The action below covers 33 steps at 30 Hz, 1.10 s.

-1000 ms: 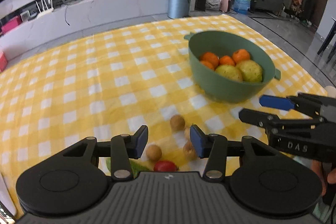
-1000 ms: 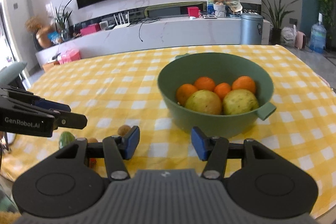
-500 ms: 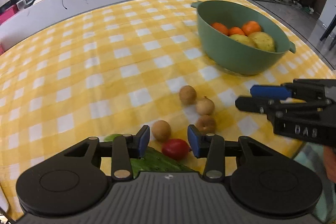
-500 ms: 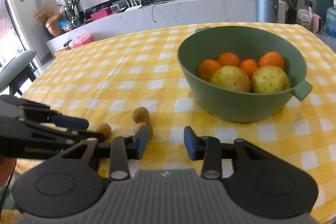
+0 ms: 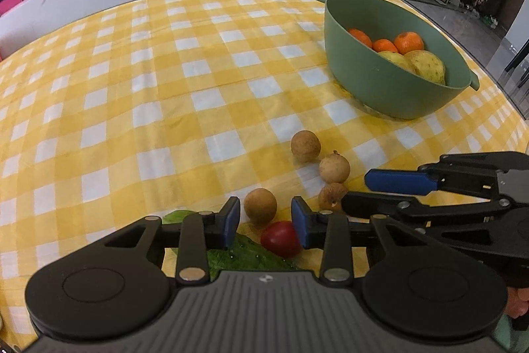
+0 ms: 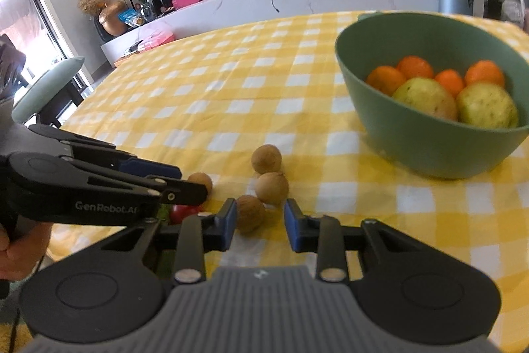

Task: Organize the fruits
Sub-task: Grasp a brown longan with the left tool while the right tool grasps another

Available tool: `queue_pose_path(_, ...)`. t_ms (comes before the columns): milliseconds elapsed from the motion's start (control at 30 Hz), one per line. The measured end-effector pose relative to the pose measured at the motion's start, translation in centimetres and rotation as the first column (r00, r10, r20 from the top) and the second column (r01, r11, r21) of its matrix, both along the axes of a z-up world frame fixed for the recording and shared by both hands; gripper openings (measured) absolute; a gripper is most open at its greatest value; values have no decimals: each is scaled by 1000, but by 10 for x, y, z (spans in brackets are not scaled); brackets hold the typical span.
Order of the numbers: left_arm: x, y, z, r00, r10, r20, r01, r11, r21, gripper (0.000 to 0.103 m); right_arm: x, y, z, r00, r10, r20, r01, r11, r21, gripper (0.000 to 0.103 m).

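Observation:
Several small brown longans [image 5: 305, 146] [image 6: 266, 158] lie loose on the yellow checked cloth near its front edge, with a red cherry tomato [image 5: 281, 238] [image 6: 181, 212] and a green cucumber [image 5: 246, 255] beside them. My left gripper [image 5: 266, 222] is open and empty, low over the tomato, with one longan [image 5: 260, 205] just past its fingertips. My right gripper [image 6: 260, 219] is open and empty, with the nearest longan [image 6: 250, 213] at its left fingertip. A green bowl [image 5: 373, 81] [image 6: 429, 141] of oranges and yellow-green pears stands to the right.
Each gripper shows in the other's view: the right one [image 5: 363, 192] right of the longans, the left one [image 6: 177, 181] to their left. The table's front edge is close below. A pale green chair [image 6: 46, 88] stands off the table's left side.
Both grippers have dropped lower and moved in toward the loose longans and tomato. They have come closer to each other. Both stay open; no fruit has moved.

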State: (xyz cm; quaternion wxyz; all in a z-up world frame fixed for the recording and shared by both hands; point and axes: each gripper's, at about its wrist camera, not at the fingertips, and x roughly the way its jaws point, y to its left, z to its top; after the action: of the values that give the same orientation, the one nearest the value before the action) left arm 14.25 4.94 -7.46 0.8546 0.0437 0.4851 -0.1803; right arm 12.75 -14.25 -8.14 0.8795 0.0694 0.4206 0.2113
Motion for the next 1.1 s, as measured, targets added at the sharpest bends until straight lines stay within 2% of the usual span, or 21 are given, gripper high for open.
queue_pose_path(333,8,2,-4,999,16,-33,-17,1000,-26,36,7,10,-10,998,32,-47,-31,999,17,28)
queue_pose_path(600,10,6,-6,998,42,-48,-45,998,-51,25,11,12,-14,997,32,-63,-31,999,21,24)
queue_pose_path(1100,3,9,-1,996,82,-24,-84,995,-51,24,4,12,-5,998,50,-26,-50,999,7,23)
